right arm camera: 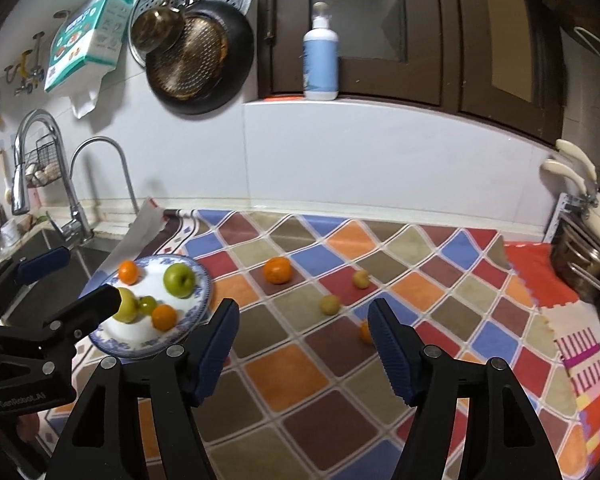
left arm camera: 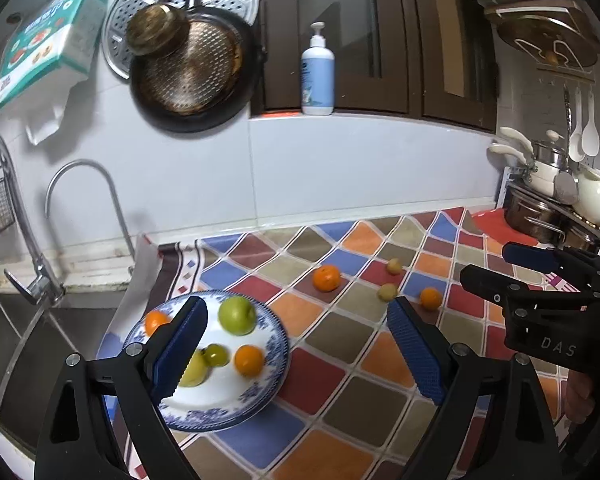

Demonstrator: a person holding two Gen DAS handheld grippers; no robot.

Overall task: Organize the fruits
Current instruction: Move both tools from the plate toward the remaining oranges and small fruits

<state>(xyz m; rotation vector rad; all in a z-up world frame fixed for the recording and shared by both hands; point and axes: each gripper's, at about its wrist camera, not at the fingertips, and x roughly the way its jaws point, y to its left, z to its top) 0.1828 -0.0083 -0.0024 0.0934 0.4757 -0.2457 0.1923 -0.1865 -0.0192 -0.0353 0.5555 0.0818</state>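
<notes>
Round glossy fruit on glazed patterned plate, checkered cloth

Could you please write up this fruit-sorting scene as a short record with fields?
plate: blue-patterned plate beside the sink
fruit on plate: green apple, two oranges, yellow-green fruit, small green fruit
fruit on mat: big orange, small orange, two small yellow fruits
left gripper: open, empty
right gripper: open, empty
surface: checkered mat
</notes>
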